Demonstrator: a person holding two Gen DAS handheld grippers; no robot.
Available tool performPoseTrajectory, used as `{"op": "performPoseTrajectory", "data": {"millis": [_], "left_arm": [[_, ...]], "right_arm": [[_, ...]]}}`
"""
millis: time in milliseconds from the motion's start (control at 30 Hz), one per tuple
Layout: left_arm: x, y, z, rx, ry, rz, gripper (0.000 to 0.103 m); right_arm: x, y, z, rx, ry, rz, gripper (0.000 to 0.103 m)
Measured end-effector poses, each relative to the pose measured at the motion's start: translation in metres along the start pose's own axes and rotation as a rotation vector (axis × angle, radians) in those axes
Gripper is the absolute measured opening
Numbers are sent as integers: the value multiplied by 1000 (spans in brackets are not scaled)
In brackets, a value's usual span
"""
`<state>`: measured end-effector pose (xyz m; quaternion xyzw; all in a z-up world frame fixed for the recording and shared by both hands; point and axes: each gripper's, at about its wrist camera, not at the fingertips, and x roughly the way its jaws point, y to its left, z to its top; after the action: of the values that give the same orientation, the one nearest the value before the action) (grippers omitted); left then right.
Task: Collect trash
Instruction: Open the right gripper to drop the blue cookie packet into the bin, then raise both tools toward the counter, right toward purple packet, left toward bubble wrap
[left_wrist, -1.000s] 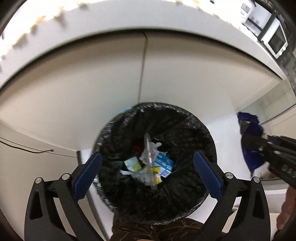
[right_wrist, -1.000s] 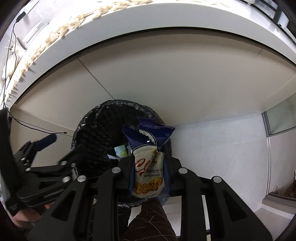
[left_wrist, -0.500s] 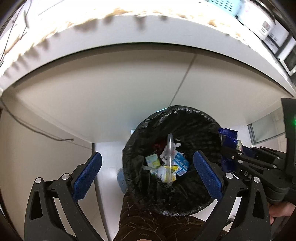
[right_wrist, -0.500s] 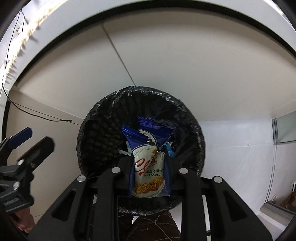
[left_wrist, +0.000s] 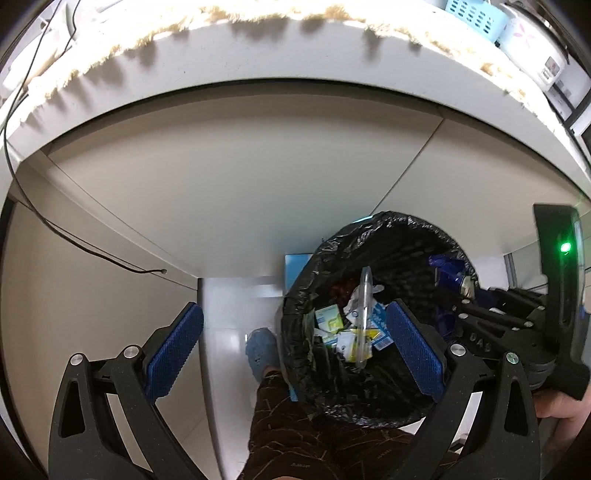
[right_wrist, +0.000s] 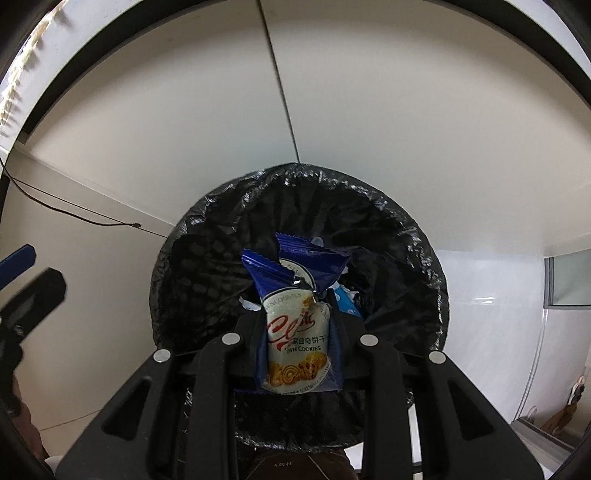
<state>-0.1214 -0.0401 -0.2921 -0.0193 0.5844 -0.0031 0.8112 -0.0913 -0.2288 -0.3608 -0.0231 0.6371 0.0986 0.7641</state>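
A bin with a black liner (right_wrist: 207, 214) stands on the floor against pale cabinet doors. My right gripper (right_wrist: 299, 317) hangs over its mouth, pointing down. Between its jaws is a blue and white cookie wrapper (right_wrist: 295, 332), torn at the top; the jaws are opening but still hold it. In the left wrist view the bin (left_wrist: 388, 221) lies to the right, with small cartons and a clear plastic piece (left_wrist: 364, 314) at the bottom. My left gripper (left_wrist: 291, 310) is open and empty, left of the bin's middle. The right gripper (left_wrist: 498, 325) and wrapper (left_wrist: 447, 269) show at the bin's right rim.
A white counter edge (left_wrist: 295, 55) overhangs the cabinet doors, with a blue basket (left_wrist: 476, 14) and a rice cooker (left_wrist: 532, 48) on top. A thin black cable (left_wrist: 92, 251) hangs at the left. A person's foot in a blue slipper (left_wrist: 262, 350) and a dark trouser leg (left_wrist: 295, 435) stand beside the bin.
The right gripper has come over the bin's middle and sunk closer to it with the wrapper. The left gripper has slid left, so the bin now lies to its right.
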Motion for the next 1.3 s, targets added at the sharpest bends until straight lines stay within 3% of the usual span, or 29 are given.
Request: {"op": "performPoseTrajectory", "data": {"millis": [100, 233, 467, 867, 1300], "left_arm": [[5, 3, 2, 5, 9, 0, 97], [6, 5, 7, 10, 9, -4, 97], [-13, -2, 19, 49, -23, -11, 97], [-93, -3, 63, 20, -103, -46, 97], [-166, 8, 120, -24, -212, -53, 97]], "right_arm": [[0, -1, 2, 18, -5, 1, 39], [-4, -1, 4, 30, -17, -6, 68], [-45, -8, 6, 59, -80, -22, 86], [-154, -20, 30, 71, -262, -80, 95], [-247, -10, 71, -7, -471, -113, 95]]}}
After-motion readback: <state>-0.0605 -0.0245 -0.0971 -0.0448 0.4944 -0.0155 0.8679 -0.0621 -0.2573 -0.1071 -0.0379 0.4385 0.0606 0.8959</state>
